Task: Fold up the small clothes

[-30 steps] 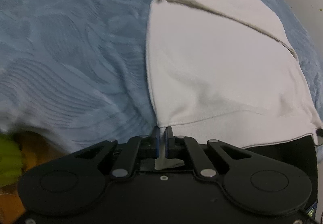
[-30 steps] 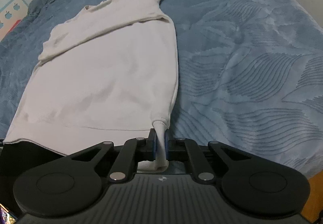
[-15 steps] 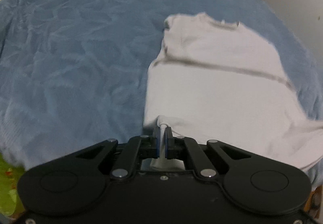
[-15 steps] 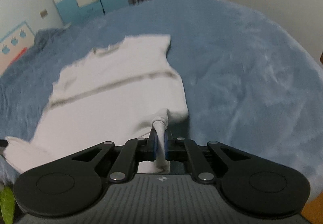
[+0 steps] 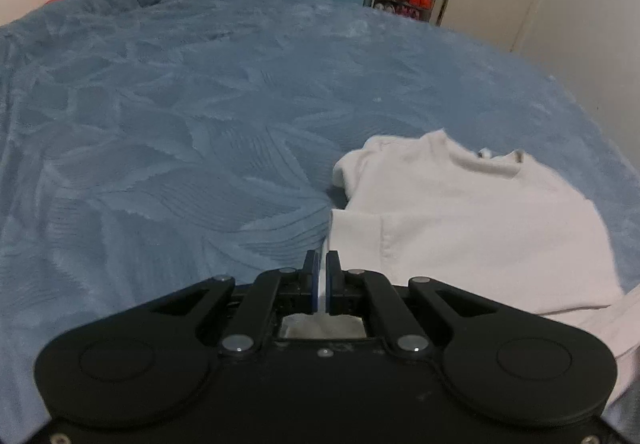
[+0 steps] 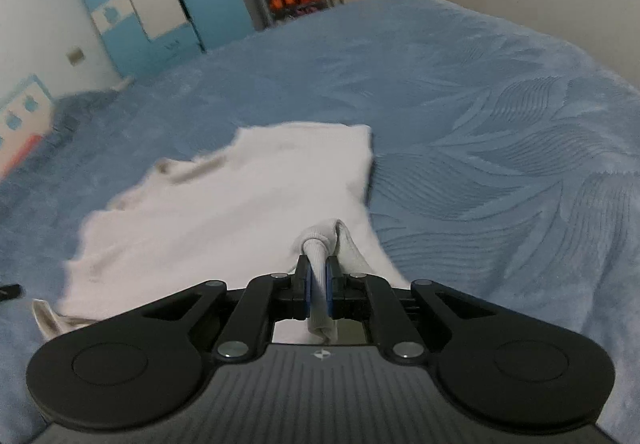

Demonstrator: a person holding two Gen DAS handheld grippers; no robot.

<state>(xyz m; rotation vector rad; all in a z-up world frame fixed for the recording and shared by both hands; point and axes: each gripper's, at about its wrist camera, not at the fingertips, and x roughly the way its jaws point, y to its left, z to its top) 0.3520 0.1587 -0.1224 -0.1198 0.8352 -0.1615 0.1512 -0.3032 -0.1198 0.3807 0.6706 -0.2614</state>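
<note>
**A:** Where is the garment, and how far along is the fold?

**B:** A white sweatshirt lies on a blue bedspread, collar end farthest from the cameras. Both lower corners are raised towards the collar, so the bottom-to-top fold looks underway, not yet laid down.

**A:** What are the grippers doing?

**B:** The left gripper is clenched on the hem's left corner; white cloth shows between its jaws. The right gripper is clamped on the ribbed right corner, which bunches above its fingers.

**A:** Do the views differ?

**B:** The left view shows the neckline clearly. The right view is blurred there, but shows a loose hem corner at lower left.
</note>
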